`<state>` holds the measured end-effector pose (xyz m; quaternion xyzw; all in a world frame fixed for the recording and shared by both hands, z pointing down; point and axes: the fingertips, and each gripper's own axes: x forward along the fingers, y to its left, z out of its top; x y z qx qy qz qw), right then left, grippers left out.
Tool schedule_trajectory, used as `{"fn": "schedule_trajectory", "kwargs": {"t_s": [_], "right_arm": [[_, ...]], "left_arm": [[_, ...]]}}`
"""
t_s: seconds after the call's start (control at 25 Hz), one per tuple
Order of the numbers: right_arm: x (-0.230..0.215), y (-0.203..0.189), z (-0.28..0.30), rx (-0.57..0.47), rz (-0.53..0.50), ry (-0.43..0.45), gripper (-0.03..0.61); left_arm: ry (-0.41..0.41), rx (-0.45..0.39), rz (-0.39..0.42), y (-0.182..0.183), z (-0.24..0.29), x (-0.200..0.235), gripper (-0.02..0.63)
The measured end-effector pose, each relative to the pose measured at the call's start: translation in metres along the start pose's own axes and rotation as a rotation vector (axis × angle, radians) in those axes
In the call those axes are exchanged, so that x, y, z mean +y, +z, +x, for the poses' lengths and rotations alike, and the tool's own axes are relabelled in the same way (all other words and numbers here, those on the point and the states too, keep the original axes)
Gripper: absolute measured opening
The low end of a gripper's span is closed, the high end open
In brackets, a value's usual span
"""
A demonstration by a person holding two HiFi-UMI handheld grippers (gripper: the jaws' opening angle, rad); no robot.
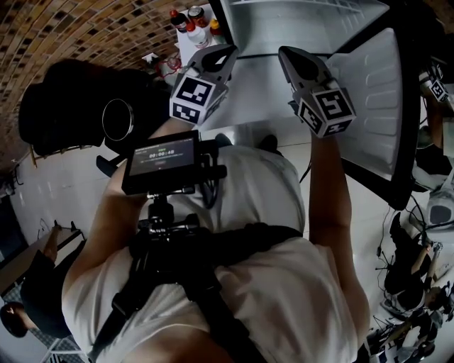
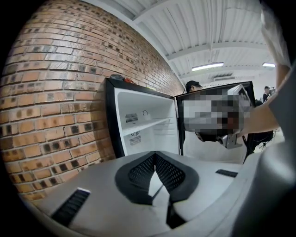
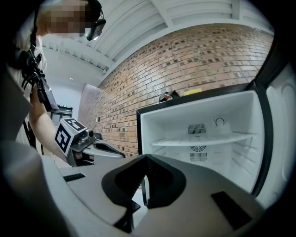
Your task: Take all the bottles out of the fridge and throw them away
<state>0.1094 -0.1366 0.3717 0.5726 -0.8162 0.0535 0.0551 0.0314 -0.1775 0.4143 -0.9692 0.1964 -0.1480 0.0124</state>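
Observation:
A white fridge (image 3: 203, 134) stands open against the brick wall, its door (image 1: 376, 106) swung out to the right. The compartment facing me holds a bare white shelf (image 2: 148, 125), and no bottle shows inside. Several small bottles and jars (image 1: 193, 20) stand on the fridge's top, seen as dark shapes (image 3: 169, 96) in the right gripper view. My left gripper (image 1: 227, 49) and right gripper (image 1: 284, 51) are held side by side in front of the opening, short of it. The left gripper (image 2: 155, 155) is shut and holds nothing; so is the right gripper (image 3: 145, 157).
The brick wall (image 2: 55, 106) runs along the left of the fridge. A black bag and a round dark object (image 1: 117, 117) lie at the left on the floor. Cables and gear (image 1: 418, 283) clutter the floor at the right. Another person (image 2: 192, 85) stands behind the door.

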Motion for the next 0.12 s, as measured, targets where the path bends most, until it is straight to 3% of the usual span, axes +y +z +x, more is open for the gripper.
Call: {"fn": "schedule_trajectory", "kwargs": {"t_s": [0.12], "right_arm": [[-0.0004,0.0003,0.0035,-0.001,0.002,0.008,0.003]], "left_arm": [[0.007,0.004,-0.002,-0.001,-0.0003,0.003,0.011]]}}
